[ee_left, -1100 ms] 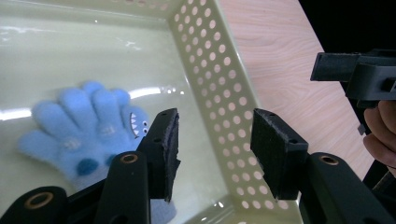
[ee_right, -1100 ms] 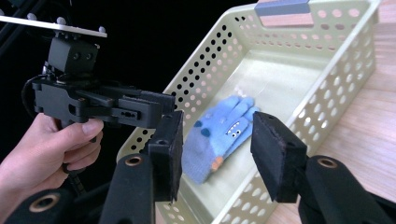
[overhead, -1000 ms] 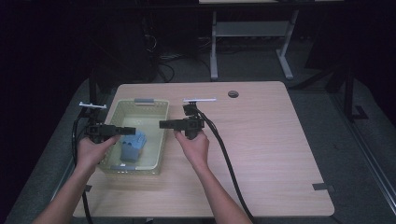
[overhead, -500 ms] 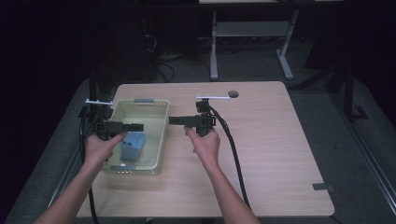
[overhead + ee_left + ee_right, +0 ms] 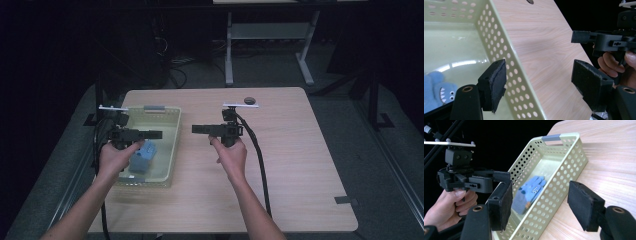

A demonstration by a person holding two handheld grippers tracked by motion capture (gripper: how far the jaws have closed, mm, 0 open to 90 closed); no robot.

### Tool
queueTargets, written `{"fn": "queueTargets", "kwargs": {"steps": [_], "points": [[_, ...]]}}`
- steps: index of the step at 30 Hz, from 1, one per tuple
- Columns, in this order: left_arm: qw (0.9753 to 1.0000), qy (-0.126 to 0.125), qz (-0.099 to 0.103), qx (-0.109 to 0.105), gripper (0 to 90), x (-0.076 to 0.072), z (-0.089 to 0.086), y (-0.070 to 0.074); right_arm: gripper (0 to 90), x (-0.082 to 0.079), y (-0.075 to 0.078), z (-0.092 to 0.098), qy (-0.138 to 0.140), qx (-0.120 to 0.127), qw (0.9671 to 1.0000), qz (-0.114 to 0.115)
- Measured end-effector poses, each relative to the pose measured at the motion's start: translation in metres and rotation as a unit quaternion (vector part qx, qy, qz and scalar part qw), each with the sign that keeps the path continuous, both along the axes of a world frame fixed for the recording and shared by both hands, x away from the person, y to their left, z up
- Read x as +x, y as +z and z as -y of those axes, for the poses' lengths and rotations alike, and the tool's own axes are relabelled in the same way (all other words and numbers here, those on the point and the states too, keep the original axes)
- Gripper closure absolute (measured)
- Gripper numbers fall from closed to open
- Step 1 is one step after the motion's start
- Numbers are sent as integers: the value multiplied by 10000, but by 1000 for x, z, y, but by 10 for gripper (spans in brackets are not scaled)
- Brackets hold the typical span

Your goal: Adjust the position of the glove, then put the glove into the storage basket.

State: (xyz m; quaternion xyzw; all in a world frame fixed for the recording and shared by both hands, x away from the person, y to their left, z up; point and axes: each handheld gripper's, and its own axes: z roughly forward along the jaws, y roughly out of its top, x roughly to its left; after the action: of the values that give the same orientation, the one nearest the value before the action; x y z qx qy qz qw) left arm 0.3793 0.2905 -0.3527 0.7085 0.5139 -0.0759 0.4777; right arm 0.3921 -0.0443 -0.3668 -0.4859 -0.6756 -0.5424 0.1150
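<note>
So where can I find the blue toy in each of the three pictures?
High view: the blue toy lies inside the basket, at left of centre, beside the left gripper.
Left gripper view: the blue toy is at the bottom left corner, cut by the edge.
Right gripper view: the blue toy is near the centre.
Shared landmark: the basket's wall with round holes.

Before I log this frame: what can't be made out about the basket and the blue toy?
- Blue toy: left gripper view, cut off by the picture's edge and the jaw.
- Blue toy, high view: too small and partly behind the left gripper.
- Basket: right gripper view, near end hidden behind the jaws.
- Dark disc: high view, too small to identify.
</note>
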Motion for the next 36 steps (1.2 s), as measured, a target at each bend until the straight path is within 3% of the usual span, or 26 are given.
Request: {"fn": "queueTargets", "kwargs": {"steps": [12, 36], "points": [[9997, -231, 51, 0, 274, -2, 21, 2, 356, -6, -6, 24, -113, -98, 9999, -9], [9980, -625, 128, -43, 274, -4, 76, 0, 336, -21, -21, 87, -520, -46, 9986, -56]]}}
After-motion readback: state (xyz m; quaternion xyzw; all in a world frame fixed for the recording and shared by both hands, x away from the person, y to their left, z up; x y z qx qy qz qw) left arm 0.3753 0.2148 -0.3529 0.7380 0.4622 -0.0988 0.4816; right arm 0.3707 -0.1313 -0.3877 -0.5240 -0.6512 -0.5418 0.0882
